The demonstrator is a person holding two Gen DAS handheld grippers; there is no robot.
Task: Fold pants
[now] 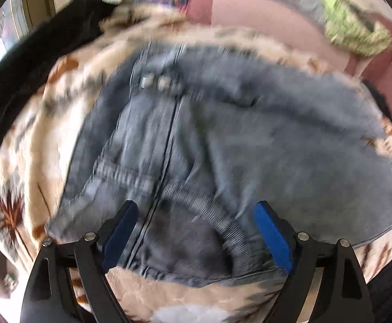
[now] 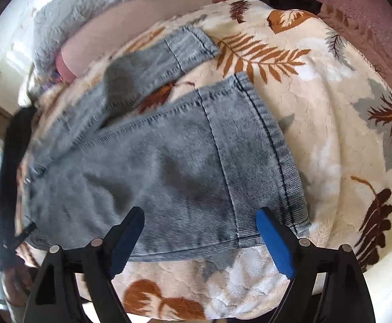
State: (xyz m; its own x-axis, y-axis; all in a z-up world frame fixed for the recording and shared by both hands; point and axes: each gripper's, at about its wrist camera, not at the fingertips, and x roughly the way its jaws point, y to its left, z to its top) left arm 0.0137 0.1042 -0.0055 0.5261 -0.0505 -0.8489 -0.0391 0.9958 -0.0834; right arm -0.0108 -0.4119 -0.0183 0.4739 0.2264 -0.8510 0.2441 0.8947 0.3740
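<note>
Entry: the jeans [image 2: 169,167] lay spread on the leaf-print fleece blanket [image 2: 317,123], which covered a pink sofa [image 1: 263,16]. In the right wrist view the two legs were apart, the near leg's hem [image 2: 271,161] lying flat and the far leg's hem [image 2: 193,43] angled away, blanket showing between them. In the left wrist view, blurred, the waistband end with its two buttons [image 1: 155,82] and fly seam faced up.

Your left gripper [image 1: 196,231] was released, jaws wide over the near edge at the waist, pads not pressing on denim. Your right gripper [image 2: 200,239] was likewise released, straddling the near leg's lower edge close to the hem, nothing pinched.

Judgement: no fold was visible yet. The garment looked laid out only. Left to do: bring one leg over the other, then fold lengthwise.
</note>
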